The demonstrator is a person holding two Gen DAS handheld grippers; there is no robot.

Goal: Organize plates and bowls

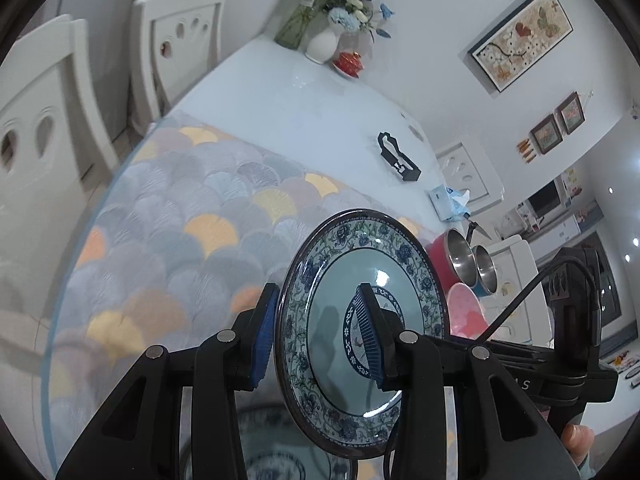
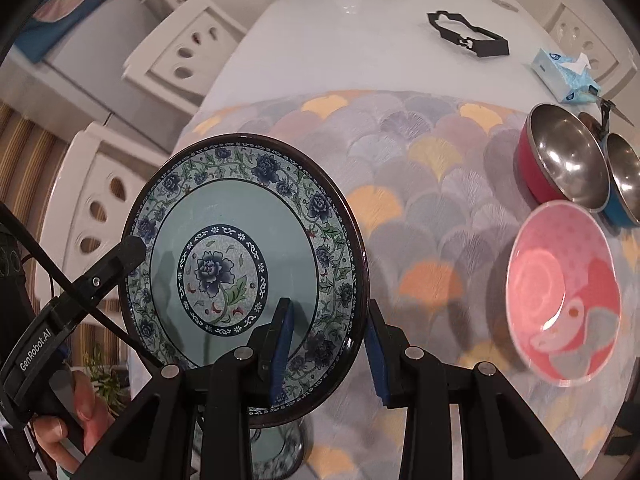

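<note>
The left tongs (image 1: 320, 332) are clamped on the rim of a round glazed ceramic plate (image 1: 360, 332) with a blue peony border and pale green well, their ribbed blue pads on either face; the right tongs (image 2: 330, 350) pinch the opposite rim of that same plate (image 2: 244, 276), so it hangs tilted, clear of the bench, between the two; directly beneath the plate lies a second plate of the same pattern (image 2: 276, 452), flat on the fan-patterned woven cloth (image 2: 420, 184) in grey, yellow and orange; to the right of the held plate sits a glossy pink bowl (image 2: 560, 296); beyond that, a red-walled steel bowl (image 2: 560, 160) touches a blue-walled steel bowl (image 2: 624, 188); farther from the plate, on the smooth pale bench (image 2: 340, 40), rest a blue tissue pack (image 2: 564, 76) and a black angular frame (image 2: 468, 34); at the far edge stands a white vase of flowers (image 1: 324, 42); white carved chairs (image 2: 184, 52) flank the left side.
</note>
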